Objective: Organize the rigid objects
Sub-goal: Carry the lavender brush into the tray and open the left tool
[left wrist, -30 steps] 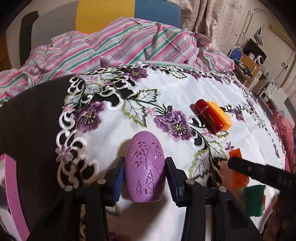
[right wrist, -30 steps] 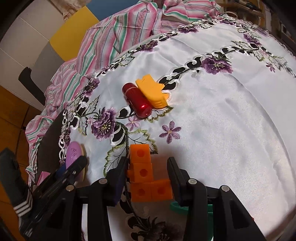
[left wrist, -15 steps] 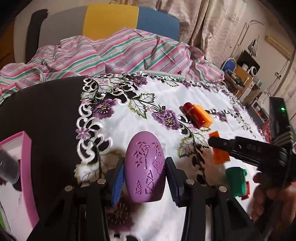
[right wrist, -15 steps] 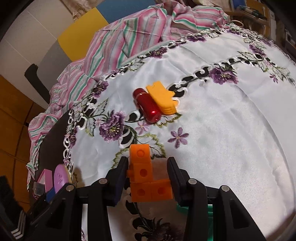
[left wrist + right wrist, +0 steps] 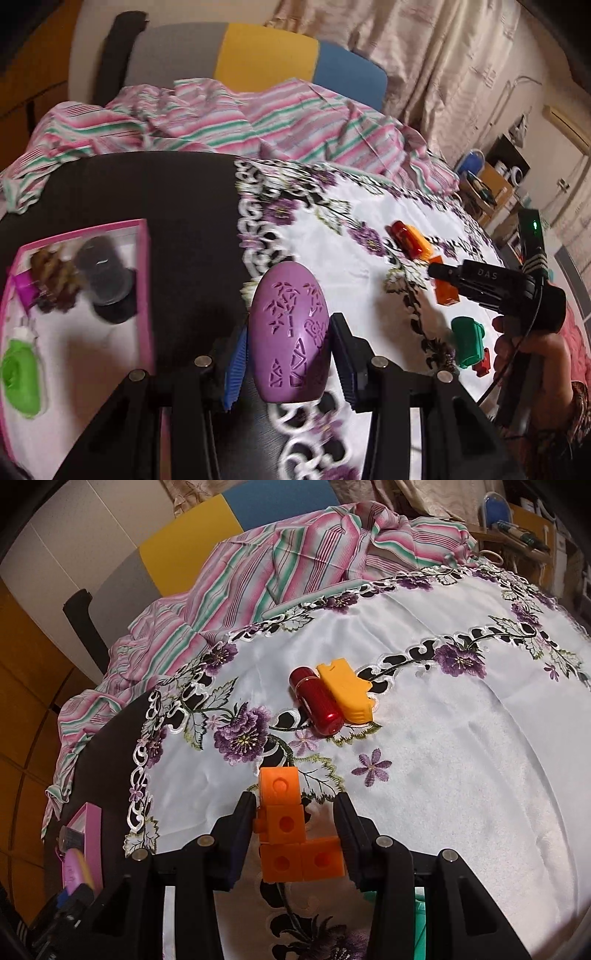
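left gripper clenched on purple egg beside pink box | right gripper grasped orange blocks on tablecloth

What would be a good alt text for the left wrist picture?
The left claw holds a purple egg-shaped object above a dark table, beside a pink-rimmed tray of small items. Toys lie on a flowered white cloth to the right.

Purple egg; orange blocks.
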